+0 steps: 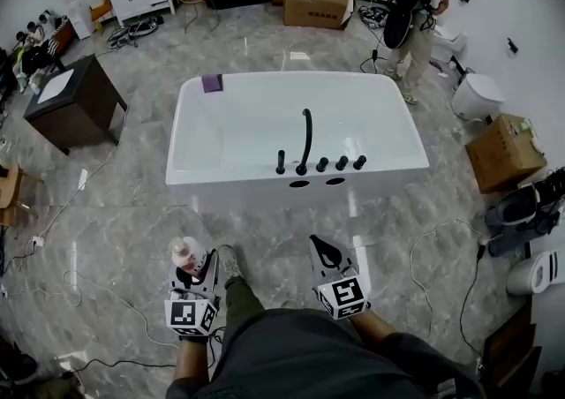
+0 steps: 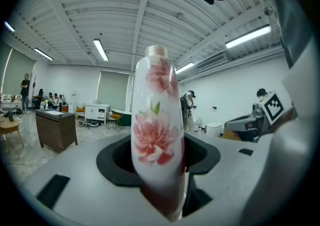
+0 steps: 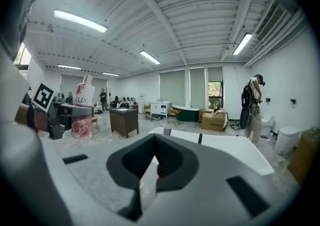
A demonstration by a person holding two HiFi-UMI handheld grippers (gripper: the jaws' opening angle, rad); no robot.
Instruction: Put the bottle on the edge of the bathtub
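- Bright, even indoor light from ceiling tube lamps (image 3: 80, 21); only faint, soft shadows.
- Pale glare patches on the glossy marble floor (image 1: 291, 57) and the white bathtub (image 1: 388, 173).
- Heavy fisheye bending and dark vignetted corners in both gripper views.
- Soft focus on the near bottle (image 2: 157, 135); sharper farther back.

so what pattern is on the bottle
White bottle with pink flowers, clearest in the left gripper view.

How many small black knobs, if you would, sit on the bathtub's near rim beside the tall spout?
4: one knob left of the spout, three knobs right of it. None seems hidden.
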